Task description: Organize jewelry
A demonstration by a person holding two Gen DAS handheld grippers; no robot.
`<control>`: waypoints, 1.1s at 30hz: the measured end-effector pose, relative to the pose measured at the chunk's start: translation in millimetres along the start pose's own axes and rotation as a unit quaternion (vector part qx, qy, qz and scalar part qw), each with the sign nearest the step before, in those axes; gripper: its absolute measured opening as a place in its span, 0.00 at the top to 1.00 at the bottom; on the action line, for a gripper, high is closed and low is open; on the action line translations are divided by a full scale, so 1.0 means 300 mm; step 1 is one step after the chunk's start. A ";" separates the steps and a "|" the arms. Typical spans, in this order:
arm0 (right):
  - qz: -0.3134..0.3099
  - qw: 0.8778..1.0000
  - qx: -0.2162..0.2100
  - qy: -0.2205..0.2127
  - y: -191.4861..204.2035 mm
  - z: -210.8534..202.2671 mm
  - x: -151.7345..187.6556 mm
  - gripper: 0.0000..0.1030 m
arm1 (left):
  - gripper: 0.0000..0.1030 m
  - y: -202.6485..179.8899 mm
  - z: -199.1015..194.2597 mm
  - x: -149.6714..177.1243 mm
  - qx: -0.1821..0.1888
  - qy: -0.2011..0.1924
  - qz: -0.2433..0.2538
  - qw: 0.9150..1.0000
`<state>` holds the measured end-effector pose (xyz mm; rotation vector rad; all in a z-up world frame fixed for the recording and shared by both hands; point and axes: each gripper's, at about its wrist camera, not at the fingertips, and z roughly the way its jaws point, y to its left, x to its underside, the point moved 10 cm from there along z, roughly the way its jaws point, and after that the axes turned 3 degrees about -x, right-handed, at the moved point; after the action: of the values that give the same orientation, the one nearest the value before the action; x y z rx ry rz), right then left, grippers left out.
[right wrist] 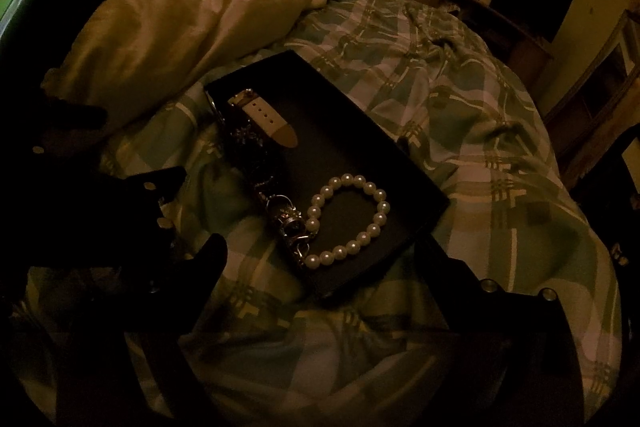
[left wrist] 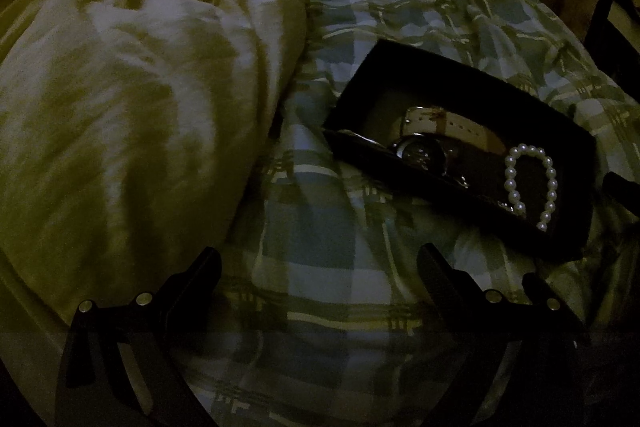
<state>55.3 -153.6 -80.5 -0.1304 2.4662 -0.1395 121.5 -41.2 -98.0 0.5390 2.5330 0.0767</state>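
Note:
A shallow black box (left wrist: 480, 87) lies on a plaid bedsheet (left wrist: 312, 227), to the right of and beyond my left gripper (left wrist: 320, 254). That gripper hovers open over bare sheet, nothing between its fingers. Inside the box are a white-strapped watch (left wrist: 452, 125) and a pearl bracelet (left wrist: 510, 183). In the right wrist view the box (right wrist: 344, 147) holds the watch (right wrist: 264, 115), a metal chain piece (right wrist: 288, 223) and the pearl bracelet (right wrist: 384, 206). My right gripper (right wrist: 320, 247) stands open wide above the box's near end, its pads touching nothing.
A crumpled white duvet (left wrist: 140, 87) (right wrist: 180, 7) is heaped on the left half of the bed, right up to the box. The left gripper's fingers (right wrist: 160, 179) show dark at the left. Dim shelves and furniture (right wrist: 500, 19) stand beyond the bed at the back right.

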 end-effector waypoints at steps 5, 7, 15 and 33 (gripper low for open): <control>0.000 1.000 0.000 0.000 -0.002 0.000 0.001 0.09 | 0.07 0.008 0.003 -0.001 0.001 0.000 -0.002 1.000; -0.001 1.000 0.000 0.000 -0.021 -0.002 0.009 0.09 | 0.07 0.009 0.002 -0.002 0.000 0.000 -0.002 1.000; -0.001 1.000 0.000 0.000 0.008 0.000 -0.004 0.09 | 0.07 0.024 -0.019 -0.017 0.003 -0.023 -0.007 1.000; -0.003 1.000 0.001 0.001 -0.004 0.001 0.005 0.09 | 0.07 -0.002 -0.007 -0.009 0.001 -0.005 0.000 1.000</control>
<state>54.3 -155.0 -81.6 -0.1370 2.4686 -0.1454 122.3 -42.8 -94.9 0.5392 2.5229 0.0720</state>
